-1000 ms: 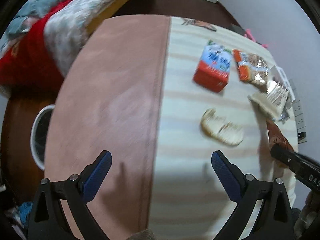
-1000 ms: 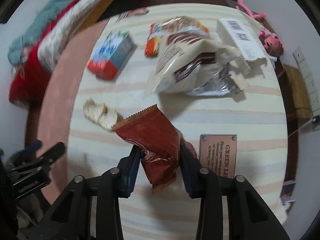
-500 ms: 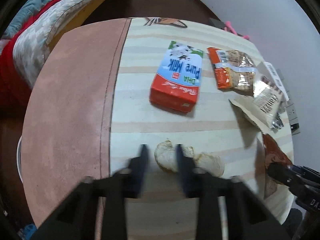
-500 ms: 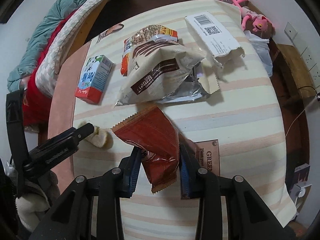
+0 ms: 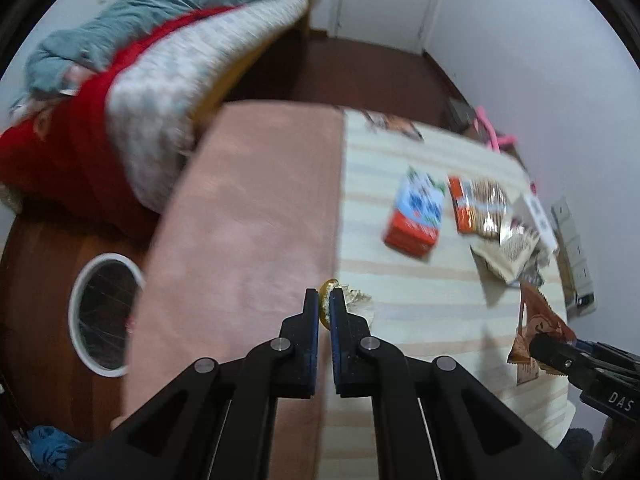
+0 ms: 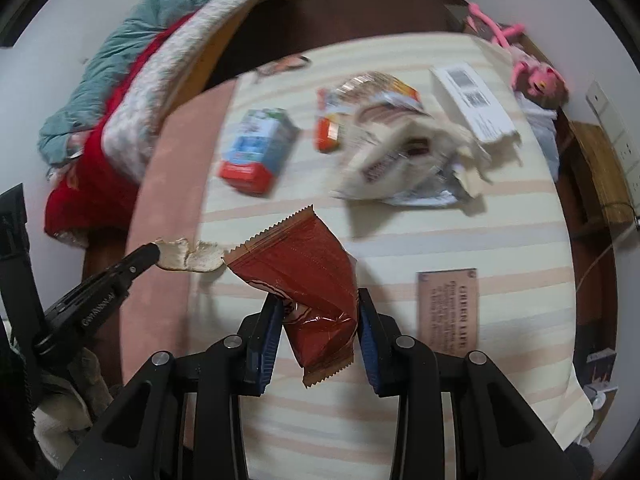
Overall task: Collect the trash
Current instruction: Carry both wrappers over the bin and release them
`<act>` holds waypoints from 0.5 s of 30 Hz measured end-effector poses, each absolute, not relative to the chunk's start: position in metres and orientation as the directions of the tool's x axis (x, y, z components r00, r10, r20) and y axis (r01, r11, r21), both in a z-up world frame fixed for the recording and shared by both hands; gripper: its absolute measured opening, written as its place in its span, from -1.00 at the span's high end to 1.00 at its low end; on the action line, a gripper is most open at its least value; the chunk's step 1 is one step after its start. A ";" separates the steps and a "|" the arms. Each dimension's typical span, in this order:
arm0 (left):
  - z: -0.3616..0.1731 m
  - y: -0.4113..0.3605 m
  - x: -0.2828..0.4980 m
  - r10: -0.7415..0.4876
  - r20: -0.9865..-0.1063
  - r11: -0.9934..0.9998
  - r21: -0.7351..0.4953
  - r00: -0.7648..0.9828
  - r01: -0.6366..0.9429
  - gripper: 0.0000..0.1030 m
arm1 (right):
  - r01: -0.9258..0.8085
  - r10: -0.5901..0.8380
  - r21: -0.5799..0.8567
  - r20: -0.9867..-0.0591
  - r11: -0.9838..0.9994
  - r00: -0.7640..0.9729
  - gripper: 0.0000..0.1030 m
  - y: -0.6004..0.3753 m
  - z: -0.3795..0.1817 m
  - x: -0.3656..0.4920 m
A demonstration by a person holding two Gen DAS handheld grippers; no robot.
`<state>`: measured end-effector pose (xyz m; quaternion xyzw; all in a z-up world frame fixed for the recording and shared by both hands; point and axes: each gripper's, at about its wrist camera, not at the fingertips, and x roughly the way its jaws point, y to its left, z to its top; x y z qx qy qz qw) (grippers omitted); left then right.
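- The left hand-held gripper (image 5: 324, 304) is clamped tight on a pale peel scrap (image 5: 352, 300), held above the tabletop (image 5: 256, 208).
- The right hand-held gripper (image 6: 318, 320) stands partly closed, pinching a red wrapper (image 6: 308, 268) between its pads.
- Ahead of the right hand-held gripper lie a milk carton (image 6: 258, 152), an orange snack pack (image 6: 332, 120) and a torn white bag (image 6: 400, 160).
- Left of the left hand-held gripper, on the floor, sits a white-rimmed bin (image 5: 105, 314).
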<state>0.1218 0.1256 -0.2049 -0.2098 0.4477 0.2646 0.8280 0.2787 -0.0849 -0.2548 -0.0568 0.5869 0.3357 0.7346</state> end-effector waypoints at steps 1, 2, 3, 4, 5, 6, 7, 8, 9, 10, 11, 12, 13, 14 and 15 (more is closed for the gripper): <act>-0.196 0.132 0.115 0.264 -0.844 0.766 -0.110 0.466 -0.634 0.95 | -0.575 0.438 0.314 -0.895 0.756 0.087 0.27 -0.079 -0.246 0.272; -0.186 0.138 0.106 0.278 -0.836 0.759 -0.110 0.473 -0.641 0.95 | -0.586 0.449 0.318 -0.889 0.745 0.088 0.27 -0.074 -0.239 0.267; -0.176 0.147 0.097 0.292 -0.827 0.752 -0.112 0.481 -0.650 0.95 | -0.597 0.459 0.322 -0.884 0.735 0.089 0.27 -0.069 -0.232 0.263; -0.168 0.155 0.090 0.302 -0.820 0.745 -0.115 0.486 -0.657 0.95 | -0.610 0.472 0.327 -0.877 0.721 0.088 0.27 -0.061 -0.223 0.257; -0.159 0.165 0.080 0.314 -0.812 0.736 -0.119 0.492 -0.666 0.95 | -0.625 0.485 0.332 -0.870 0.707 0.086 0.27 -0.053 -0.215 0.251; -0.149 0.176 0.069 0.326 -0.803 0.727 -0.124 0.498 -0.676 0.95 | -0.638 0.498 0.338 -0.863 0.692 0.083 0.27 -0.046 -0.208 0.246; -0.141 0.185 0.060 0.336 -0.796 0.719 -0.128 0.503 -0.683 0.95 | -0.651 0.508 0.341 -0.858 0.678 0.080 0.27 -0.039 -0.201 0.241; -0.133 0.195 0.050 0.351 -0.788 0.709 -0.129 0.506 -0.693 0.94 | -0.671 0.523 0.346 -0.849 0.656 0.073 0.27 -0.026 -0.191 0.233; -0.125 0.205 0.039 0.369 -0.781 0.700 -0.123 0.504 -0.703 0.94 | -0.683 0.534 0.351 -0.843 0.640 0.067 0.27 -0.017 -0.186 0.226; -0.120 0.214 0.031 0.383 -0.777 0.693 -0.116 0.500 -0.711 0.95 | -0.697 0.544 0.354 -0.837 0.623 0.061 0.27 -0.006 -0.180 0.219; -0.116 0.224 0.019 0.397 -0.773 0.683 -0.111 0.494 -0.722 0.95 | -0.718 0.557 0.359 -0.829 0.596 0.047 0.27 0.010 -0.172 0.207; -0.112 0.234 0.008 0.408 -0.772 0.675 -0.105 0.488 -0.730 0.94 | -0.731 0.564 0.363 -0.825 0.578 0.038 0.27 0.023 -0.168 0.199; -0.110 0.246 -0.005 0.419 -0.773 0.664 -0.096 0.476 -0.742 0.94 | -0.747 0.572 0.366 -0.820 0.554 0.023 0.27 0.038 -0.164 0.189; -0.109 0.253 -0.013 0.427 -0.774 0.655 -0.091 0.467 -0.750 0.94 | -0.764 0.578 0.368 -0.816 0.530 0.007 0.27 0.054 -0.161 0.178; -0.110 0.265 -0.027 0.437 -0.778 0.638 -0.086 0.452 -0.765 0.94 | -0.775 0.582 0.372 -0.813 0.511 -0.006 0.27 0.068 -0.160 0.169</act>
